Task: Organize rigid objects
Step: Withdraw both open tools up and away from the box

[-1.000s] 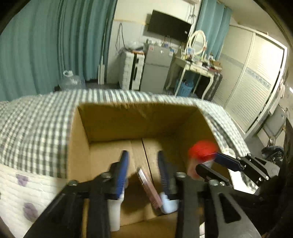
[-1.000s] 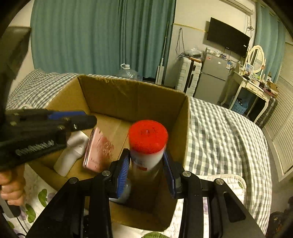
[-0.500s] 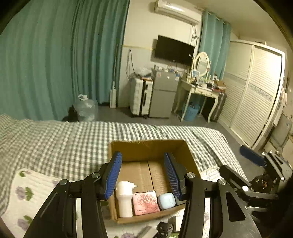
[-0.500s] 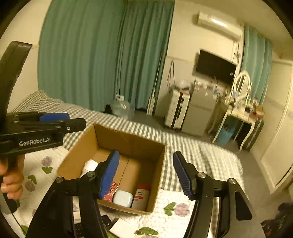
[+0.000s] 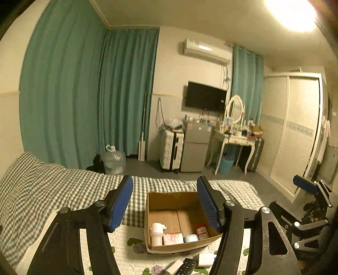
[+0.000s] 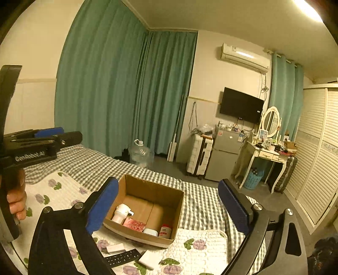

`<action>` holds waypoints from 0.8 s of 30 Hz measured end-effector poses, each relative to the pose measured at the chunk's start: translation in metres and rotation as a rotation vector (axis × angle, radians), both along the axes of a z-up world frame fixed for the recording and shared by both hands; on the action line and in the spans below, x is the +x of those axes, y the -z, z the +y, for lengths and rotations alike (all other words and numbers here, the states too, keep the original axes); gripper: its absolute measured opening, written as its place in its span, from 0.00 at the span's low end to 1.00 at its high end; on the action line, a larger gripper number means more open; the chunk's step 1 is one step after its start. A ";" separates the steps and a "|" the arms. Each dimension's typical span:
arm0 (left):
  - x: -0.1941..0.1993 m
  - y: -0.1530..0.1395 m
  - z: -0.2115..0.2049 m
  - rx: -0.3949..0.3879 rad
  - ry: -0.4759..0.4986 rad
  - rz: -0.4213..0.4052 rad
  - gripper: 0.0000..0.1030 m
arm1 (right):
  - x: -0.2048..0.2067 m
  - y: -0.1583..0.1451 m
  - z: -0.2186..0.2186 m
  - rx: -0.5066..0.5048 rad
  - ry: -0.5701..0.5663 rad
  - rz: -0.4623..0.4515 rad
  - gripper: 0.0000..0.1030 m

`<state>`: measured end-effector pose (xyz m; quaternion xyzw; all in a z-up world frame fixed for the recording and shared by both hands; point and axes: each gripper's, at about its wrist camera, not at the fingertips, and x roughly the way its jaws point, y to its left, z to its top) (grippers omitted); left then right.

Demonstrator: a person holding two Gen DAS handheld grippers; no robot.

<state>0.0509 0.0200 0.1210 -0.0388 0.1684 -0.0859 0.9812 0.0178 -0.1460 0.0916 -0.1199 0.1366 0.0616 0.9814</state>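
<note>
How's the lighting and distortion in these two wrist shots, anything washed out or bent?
Left wrist view: the ceiling light blows out the top right corner, and the curtain bows with fisheye curvature. Right wrist view: a dim yellow cast throughout, the wardrobe bends at the edge, and the cardboard box stays sharp.

The left tongs [image 5: 164,201], jaws opening with nothing between them, hang above a cardboard box [image 5: 169,198] on the bed [image 5: 63,186], holding a white pump bottle [image 5: 156,232], pink case [image 5: 173,239] and red-capped bottle [image 5: 201,231]; a remote [image 5: 187,267] lies at six o'clock.
</note>
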 end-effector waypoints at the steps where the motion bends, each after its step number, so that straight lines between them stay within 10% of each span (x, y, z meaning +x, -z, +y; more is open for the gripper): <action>1: -0.006 -0.002 0.003 -0.005 -0.004 -0.014 0.64 | -0.008 -0.003 0.000 0.000 0.002 -0.007 0.95; 24: -0.057 0.041 0.000 0.064 -0.004 -0.002 0.65 | -0.054 0.026 -0.016 0.062 0.138 0.020 1.00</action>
